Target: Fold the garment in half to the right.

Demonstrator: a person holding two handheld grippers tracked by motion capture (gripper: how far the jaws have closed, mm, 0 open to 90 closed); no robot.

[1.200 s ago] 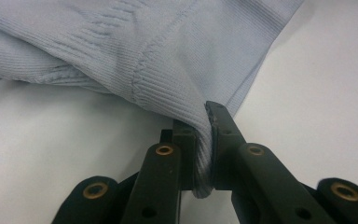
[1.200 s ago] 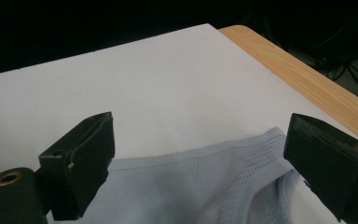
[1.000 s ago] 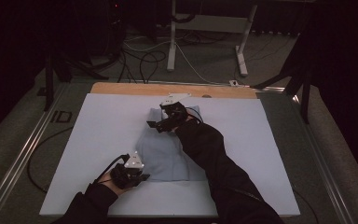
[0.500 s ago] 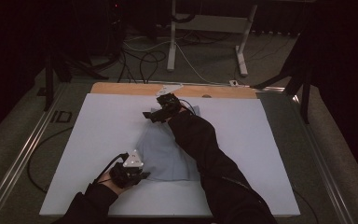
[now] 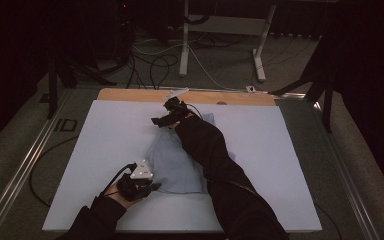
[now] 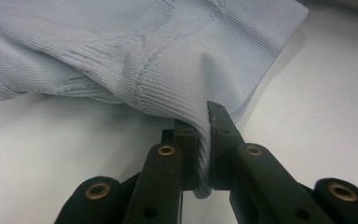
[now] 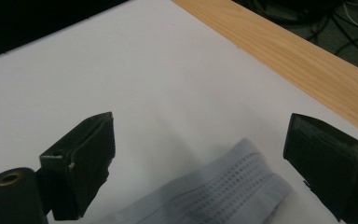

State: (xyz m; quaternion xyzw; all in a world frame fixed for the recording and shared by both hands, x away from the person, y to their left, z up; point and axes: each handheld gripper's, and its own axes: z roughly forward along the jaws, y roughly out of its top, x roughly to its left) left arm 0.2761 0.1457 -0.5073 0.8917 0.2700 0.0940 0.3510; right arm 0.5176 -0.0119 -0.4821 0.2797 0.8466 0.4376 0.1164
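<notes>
A light blue knitted garment (image 5: 175, 162) lies crumpled in the middle of the white table cover (image 5: 285, 150). My left gripper (image 5: 147, 186) sits at the garment's near left corner. In the left gripper view it (image 6: 204, 122) is shut on a fold of the ribbed fabric (image 6: 168, 60). My right gripper (image 5: 161, 120) hovers over the garment's far left end. In the right gripper view it (image 7: 200, 140) is open wide, with nothing between its jaws. A perforated band of the garment (image 7: 223, 191) lies just below it. My right sleeve (image 5: 210, 150) covers part of the cloth.
A wooden strip (image 5: 195, 96) runs along the table's far edge and appears in the right gripper view as the strip (image 7: 289, 60). Beyond it are floor cables (image 5: 155, 65) and a white frame leg (image 5: 184, 45). A metal rail (image 5: 25, 170) borders the left side.
My right gripper has moved a little left and farther away over the garment's far end. The left gripper has stayed put, still clamped on the cloth.
</notes>
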